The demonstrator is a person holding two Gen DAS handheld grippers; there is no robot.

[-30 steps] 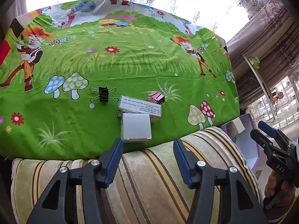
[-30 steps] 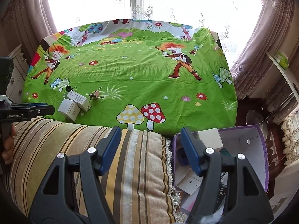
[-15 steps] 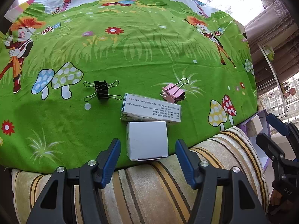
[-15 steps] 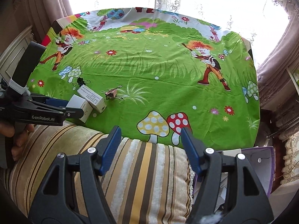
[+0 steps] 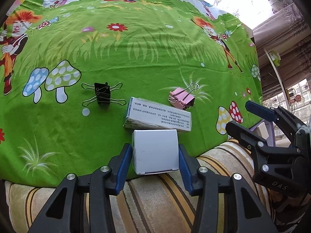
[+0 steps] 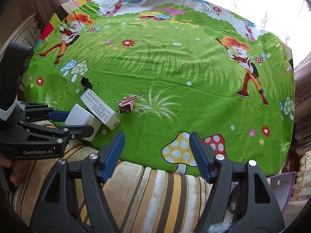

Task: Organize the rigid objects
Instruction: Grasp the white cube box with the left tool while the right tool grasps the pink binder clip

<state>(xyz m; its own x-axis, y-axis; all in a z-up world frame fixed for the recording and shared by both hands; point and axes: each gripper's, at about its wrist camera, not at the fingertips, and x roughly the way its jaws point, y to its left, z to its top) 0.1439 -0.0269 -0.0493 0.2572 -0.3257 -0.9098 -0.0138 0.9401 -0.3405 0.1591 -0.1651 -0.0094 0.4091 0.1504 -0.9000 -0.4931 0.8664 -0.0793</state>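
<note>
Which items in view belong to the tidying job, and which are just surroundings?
Job items:
- small white box, between the left gripper's jaws, which have just been closing
- long printed box
- black binder clip
- pink binder clip
- purple bin, apparently the drop-off

Surroundings:
- cartoon tablecloth
- striped cushion
- curtains

The right gripper is open, empty.

A small box [image 5: 155,151] sits before a long box [image 5: 158,117], touching it; one clip [image 5: 102,95] lies behind-left, another clip [image 5: 182,99] behind-right.
</note>
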